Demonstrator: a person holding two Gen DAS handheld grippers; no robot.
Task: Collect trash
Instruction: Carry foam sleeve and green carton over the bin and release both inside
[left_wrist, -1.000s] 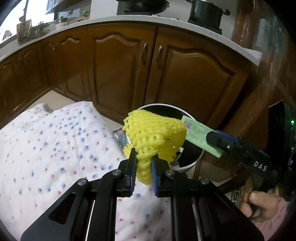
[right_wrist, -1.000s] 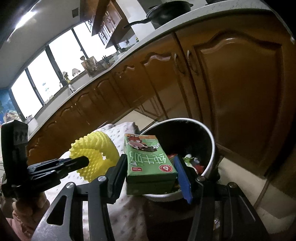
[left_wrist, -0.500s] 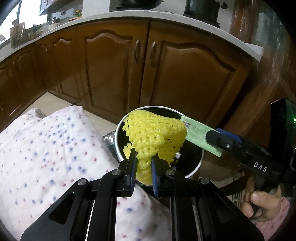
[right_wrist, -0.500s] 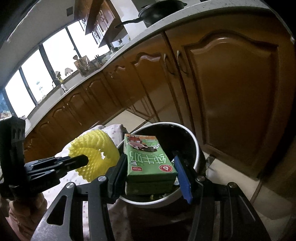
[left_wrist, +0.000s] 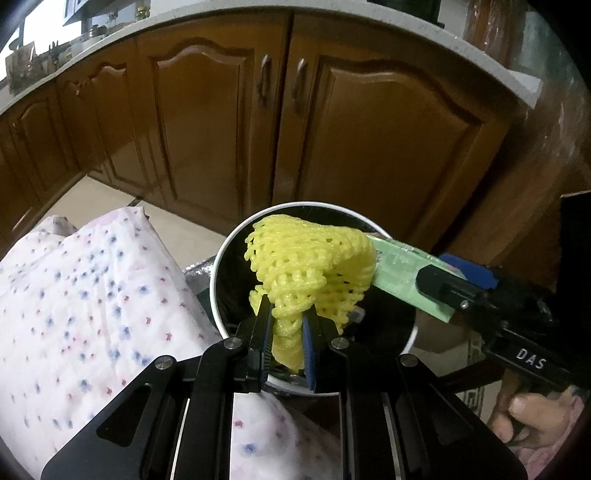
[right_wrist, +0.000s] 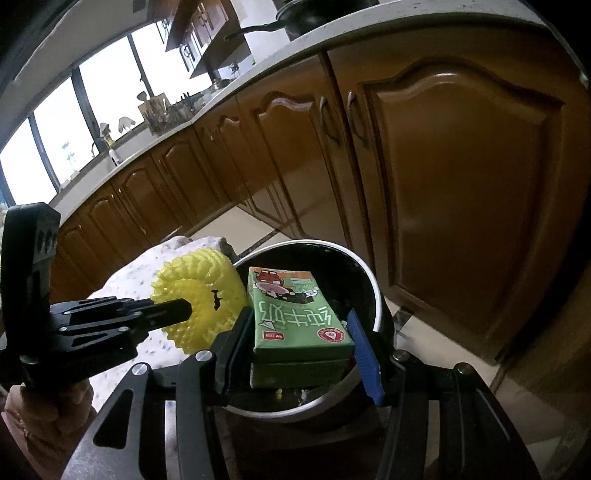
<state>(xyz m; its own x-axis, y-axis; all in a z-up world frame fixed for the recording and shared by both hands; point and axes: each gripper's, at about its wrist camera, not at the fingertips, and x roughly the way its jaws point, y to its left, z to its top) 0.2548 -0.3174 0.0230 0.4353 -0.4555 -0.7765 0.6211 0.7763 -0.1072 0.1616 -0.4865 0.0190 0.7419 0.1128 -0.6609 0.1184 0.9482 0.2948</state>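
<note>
Pinching the yellow foam net (left_wrist: 306, 266) by its lower fold, the left gripper (left_wrist: 286, 332) has its fingers clamped on soft, light, springy mesh over the bin (left_wrist: 221, 258). Beside it, the right gripper (right_wrist: 301, 343) squeezes the green carton (right_wrist: 295, 314), stiff-sided but crushable, across its flat sides.

left gripper (left_wrist: 286, 325): clamped, tilted down | right gripper (right_wrist: 299, 343): half-spread, gripping

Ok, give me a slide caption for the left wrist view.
Left gripper holds yellow foam net over the bin; right gripper brings a green carton.
</note>
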